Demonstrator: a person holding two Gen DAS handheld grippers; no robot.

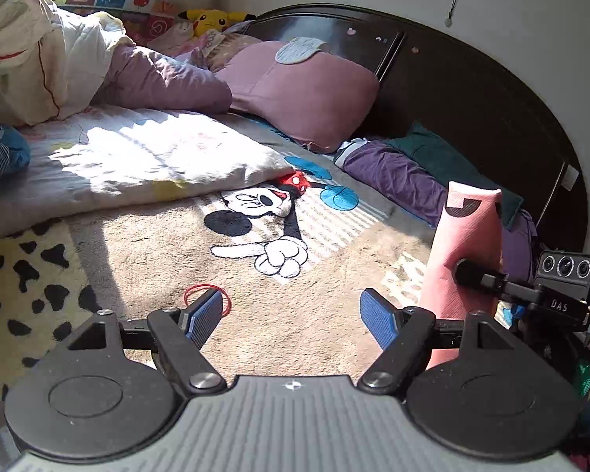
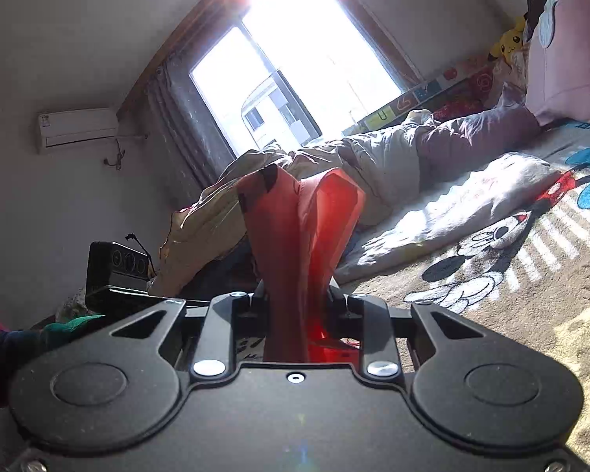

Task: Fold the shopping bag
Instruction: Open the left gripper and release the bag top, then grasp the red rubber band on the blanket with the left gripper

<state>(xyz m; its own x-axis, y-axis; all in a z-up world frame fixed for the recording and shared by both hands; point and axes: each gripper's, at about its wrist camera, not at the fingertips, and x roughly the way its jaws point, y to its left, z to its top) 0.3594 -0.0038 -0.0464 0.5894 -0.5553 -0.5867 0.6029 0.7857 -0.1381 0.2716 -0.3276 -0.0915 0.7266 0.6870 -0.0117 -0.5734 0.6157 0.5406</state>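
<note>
I read "DAS" on my right gripper (image 1: pixel 472 275), level, clamping the pink shopping bag (image 2: pixel 295 236); bag lettering unreadable, perhaps glare. Left gripper (image 1: pixel 291 314) tilts down, spread, empty.

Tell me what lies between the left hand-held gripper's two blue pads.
Nothing is held between the left hand-held gripper: only bare beige cartoon-mouse rug shows in the left wrist view. A thin red elastic band lies by its left pad.

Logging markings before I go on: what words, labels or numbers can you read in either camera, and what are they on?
"DAS": white letters on the black camera unit mounted on the right gripper, seen from the left wrist camera.
Pink bag: dark printed shapes, folded over, unreadable.
Air conditioner: small label at its corner, too small to read.
Colourful mat by the window: symbols only, blurred.
</note>
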